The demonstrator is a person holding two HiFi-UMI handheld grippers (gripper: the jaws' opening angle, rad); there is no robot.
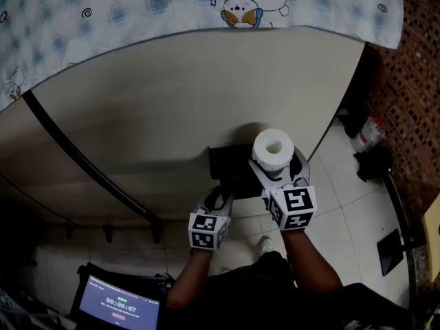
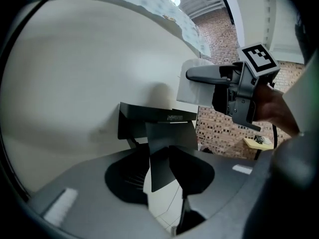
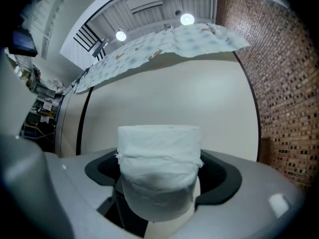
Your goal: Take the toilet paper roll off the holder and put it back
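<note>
The white toilet paper roll (image 1: 273,148) stands upright off the holder, its core hole facing up, with my right gripper (image 1: 277,162) shut on its sides. In the right gripper view the roll (image 3: 159,168) fills the gap between the jaws. The black holder (image 1: 230,167) is fixed to the cream wall just left of the roll. My left gripper (image 1: 218,196) reaches up to it. In the left gripper view the holder's black flap (image 2: 167,138) hangs between the jaws of the left gripper (image 2: 159,183), with a gap still showing beside it. The roll (image 2: 192,86) shows up right.
A black rail (image 1: 82,160) runs slantwise along the wall at left. A patterned cloth (image 1: 206,2) hangs over the wall's top. A lit screen (image 1: 117,308) sits low left. Dark bags (image 1: 368,150) lie on the tiled floor by the brick wall (image 1: 412,81).
</note>
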